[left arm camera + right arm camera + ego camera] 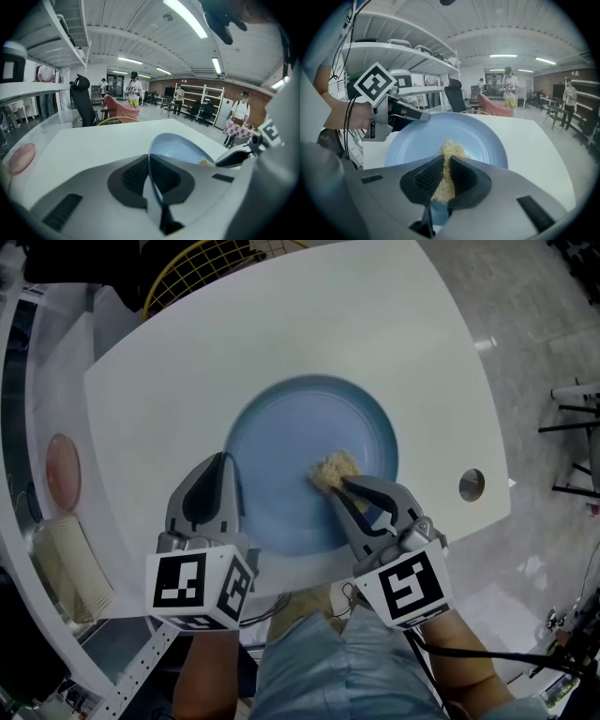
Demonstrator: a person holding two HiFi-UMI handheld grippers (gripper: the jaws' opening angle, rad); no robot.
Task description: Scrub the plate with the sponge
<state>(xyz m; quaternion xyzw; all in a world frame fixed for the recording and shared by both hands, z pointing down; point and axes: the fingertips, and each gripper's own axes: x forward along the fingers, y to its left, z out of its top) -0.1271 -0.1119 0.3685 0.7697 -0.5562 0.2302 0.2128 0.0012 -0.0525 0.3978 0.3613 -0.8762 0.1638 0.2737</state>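
While left claw [224,462] clamps plate [291,432] rim, right claw [338,487] pinches sponge [334,467] mid-plate, pink dish [63,471] well apart.

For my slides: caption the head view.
Left gripper clamps the rim of the blue plate while right gripper holds the sponge on it.

Pale blue plate [300,442], tan sponge [334,470], white table [187,381]

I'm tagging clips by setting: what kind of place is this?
Probably an open lab or workshop-style office, not a home kitchen: long ceiling strip lights, rows of open shelving at the back, a black office chair, and a plain white table serving as the work surface.
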